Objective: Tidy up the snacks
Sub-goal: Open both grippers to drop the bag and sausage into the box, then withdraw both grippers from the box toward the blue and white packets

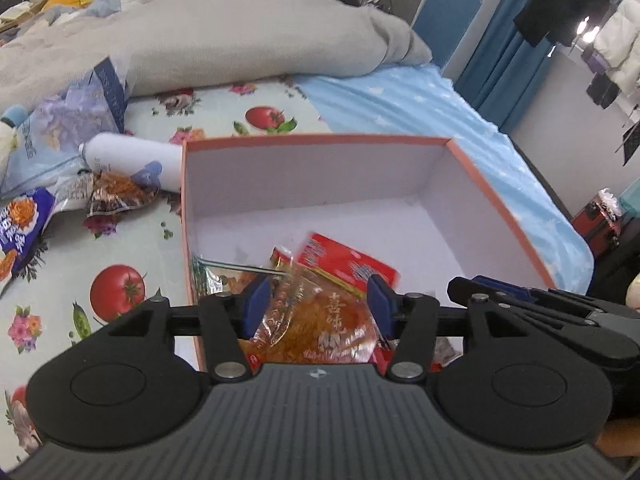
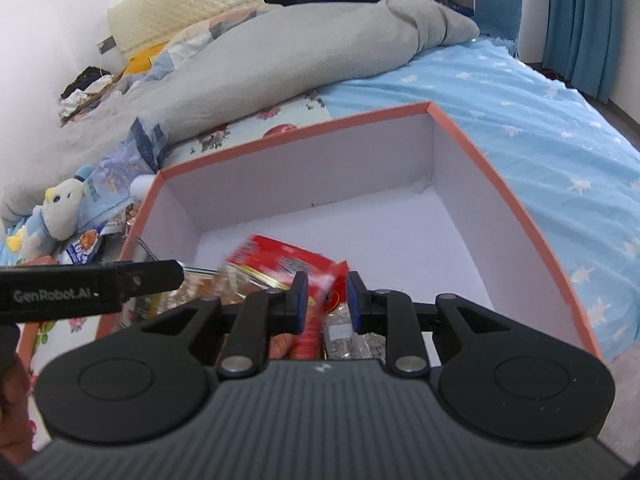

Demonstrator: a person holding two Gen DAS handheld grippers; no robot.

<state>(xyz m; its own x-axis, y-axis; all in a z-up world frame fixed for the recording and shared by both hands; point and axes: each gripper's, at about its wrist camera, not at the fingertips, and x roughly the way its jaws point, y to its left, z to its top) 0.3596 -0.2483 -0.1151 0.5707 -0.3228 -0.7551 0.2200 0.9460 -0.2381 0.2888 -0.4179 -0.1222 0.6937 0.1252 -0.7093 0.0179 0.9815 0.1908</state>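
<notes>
Both tools hang over the near end of the box (image 1: 496, 208), the open white-lined carton with orange edges that sits on the bed (image 1: 420, 100). The left tool (image 1: 318, 300) stands about half open, its blue pads either side of a clear packet of orange snack (image 1: 316, 320) but not pressing it; the packet looks to be resting in the box already. The right tool (image 2: 327, 292) is nearly closed, with a red packet (image 2: 280, 258) just beyond its tips; whether it pinches anything I cannot tell. To finish this drop well, I would lift the left tool straight up so the pads do not drag the foil back out. More snacks wait left of the box: a small brown packet (image 1: 120, 196), a white bottle (image 1: 132, 158) and a blue bag (image 1: 24, 228). Those loose, crinkly wrappers are probably best pinched by an edge.
</notes>
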